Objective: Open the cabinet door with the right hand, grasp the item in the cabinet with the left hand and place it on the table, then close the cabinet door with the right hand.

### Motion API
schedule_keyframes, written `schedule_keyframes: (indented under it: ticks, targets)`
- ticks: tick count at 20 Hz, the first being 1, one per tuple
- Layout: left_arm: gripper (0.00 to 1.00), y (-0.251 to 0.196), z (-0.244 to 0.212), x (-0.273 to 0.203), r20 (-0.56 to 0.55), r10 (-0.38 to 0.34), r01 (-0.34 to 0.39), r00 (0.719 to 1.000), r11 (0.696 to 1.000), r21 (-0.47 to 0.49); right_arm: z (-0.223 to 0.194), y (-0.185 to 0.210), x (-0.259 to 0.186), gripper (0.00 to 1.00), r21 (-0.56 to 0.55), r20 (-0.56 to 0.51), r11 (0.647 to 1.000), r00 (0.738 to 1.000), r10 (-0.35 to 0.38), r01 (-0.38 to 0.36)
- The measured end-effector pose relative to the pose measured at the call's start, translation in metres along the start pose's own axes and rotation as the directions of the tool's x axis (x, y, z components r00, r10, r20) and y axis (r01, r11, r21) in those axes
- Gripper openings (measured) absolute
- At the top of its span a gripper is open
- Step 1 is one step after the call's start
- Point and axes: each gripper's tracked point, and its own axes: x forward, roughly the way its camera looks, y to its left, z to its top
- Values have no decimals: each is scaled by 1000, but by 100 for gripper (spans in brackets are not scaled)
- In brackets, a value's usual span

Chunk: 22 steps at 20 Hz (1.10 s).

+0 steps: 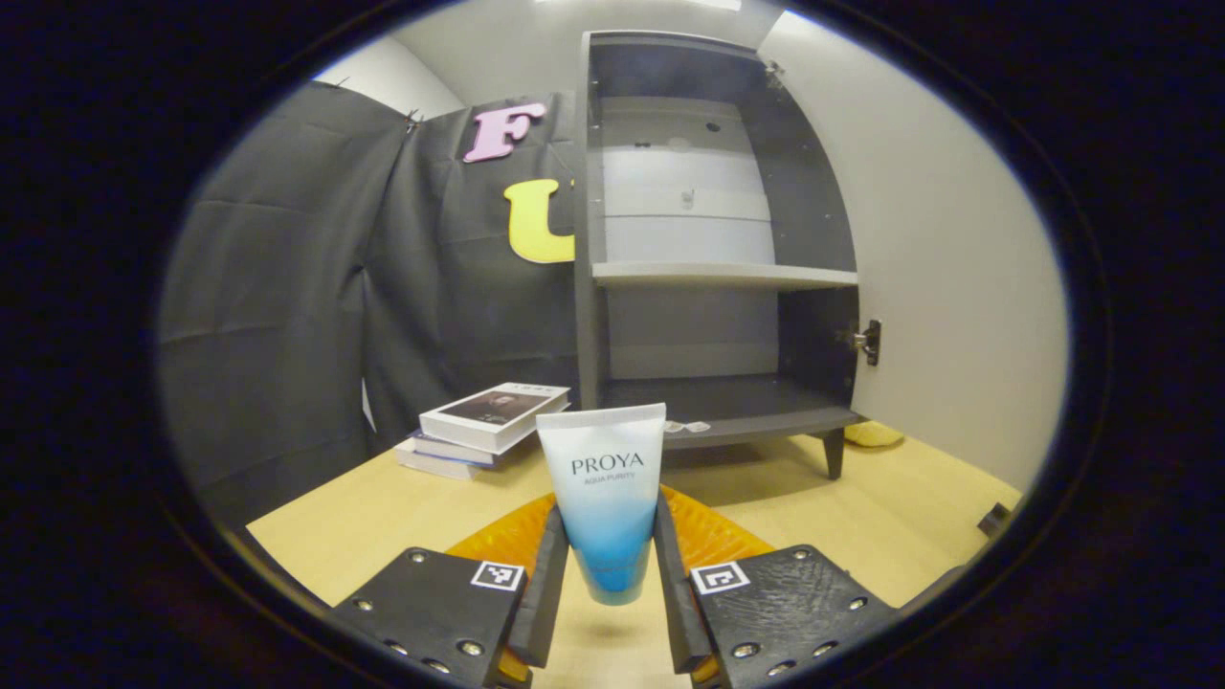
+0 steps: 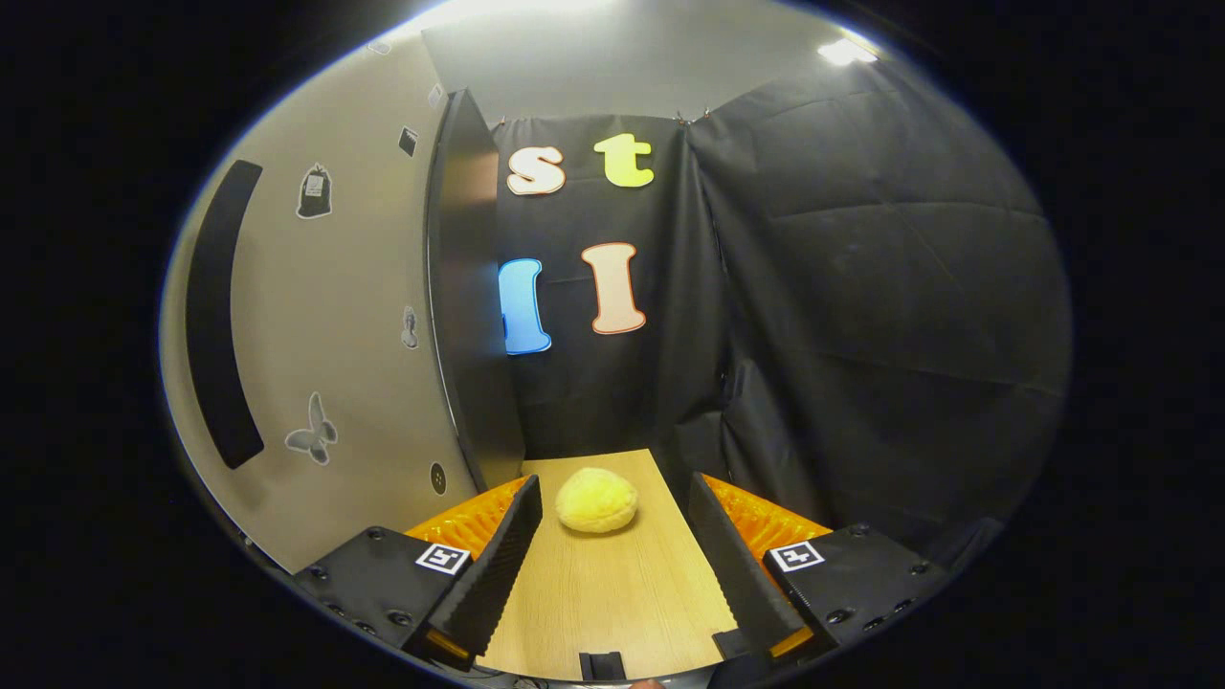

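— What is seen nearest in the left gripper view?
— A tube [image 1: 609, 498] is gripped upright between the left gripper's [image 1: 609, 574] jaws, clenched on its lower half and held above the bench [image 1: 890, 517].
— And behind it?
— The cabinet [image 1: 713, 258] is seen with its door [image 1: 957, 277] swung open; books [image 1: 486, 426] are stacked to its left.
— The right gripper [image 2: 608, 550]?
— Its jaws are spread apart, released, above the bench, with a yellow sponge [image 2: 596, 500] lying ahead between them.
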Motion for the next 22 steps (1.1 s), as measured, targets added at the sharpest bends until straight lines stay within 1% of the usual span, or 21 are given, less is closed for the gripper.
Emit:
schedule_keyframes:
  ticks: [3,4,5,6,7,8,9,10,12,13,16,17,19,21,22]
  targets:
    - [46,21,-22,4,-11,53,-53,999,998,-22,-1,1,3,98,-9,-6,1000,1000,-6,6]
    - [46,26,-29,5,-12,70,-70,997,997,-26,-1,4,4,93,-7,-2,1000,1000,-4,4]
    - [46,29,-34,6,-12,86,-87,996,996,-27,0,6,4,98,-1,3,1000,1000,1,-1]
    - [49,31,-41,5,-13,99,-100,995,995,-25,0,8,5,98,3,3,1000,1000,6,-6]
    - [46,33,-48,6,-19,110,-110,994,994,-24,0,8,6,98,3,-3,1000,1000,8,-8]
    - [49,35,-57,8,-27,118,-118,993,993,-24,0,8,7,98,0,-5,1000,1000,7,-7]
    - [45,35,-63,7,-34,123,-124,992,992,-25,0,8,7,98,-4,-5,1000,1000,6,-6]
    - [46,35,-70,6,-44,130,-131,991,991,-27,0,10,8,98,-6,-7,1000,1000,7,-7]
    - [53,35,-80,2,-59,143,-145,988,989,-28,-2,12,10,98,-14,-14,1000,1000,13,-13]
    - [53,35,-83,-1,-67,148,-150,987,988,-26,-3,14,10,98,-19,-18,1000,1000,17,-18]
    - [46,34,-96,-8,-84,160,-163,984,986,-34,-6,21,13,98,-33,-26,999,999,34,-34]
    - [50,36,-101,-8,-90,165,-169,982,985,-37,-7,22,14,98,-37,-30,999,999,37,-38]
    - [50,38,-103,-6,-86,174,-178,981,983,-44,-9,27,16,98,-40,-38,998,998,47,-49]
    - [47,39,-105,-7,-84,180,-184,980,982,-42,-10,30,18,98,-47,-38,997,998,53,-55]
    - [55,39,-106,-9,-85,182,-187,980,981,-43,-10,32,19,98,-50,-39,997,998,55,-57]
